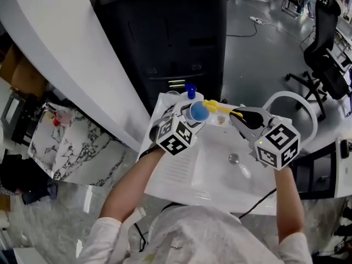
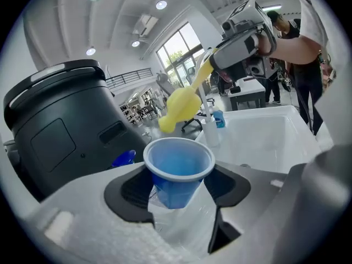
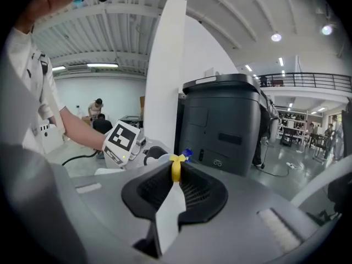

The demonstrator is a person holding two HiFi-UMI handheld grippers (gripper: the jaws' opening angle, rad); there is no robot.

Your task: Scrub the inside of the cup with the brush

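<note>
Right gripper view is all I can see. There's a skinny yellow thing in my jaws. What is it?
Observer: It's a yellow brush. The head view shows its whole length sticking out of your right gripper.
Operator: Where's the cup?
Observer: The left gripper holds a blue cup, its jaws pressing on the cup's sides.
Operator: Is my brush inside it?
Observer: Not yet. In the left gripper view the brush's tip hangs above the rim, outside the cup.
</note>
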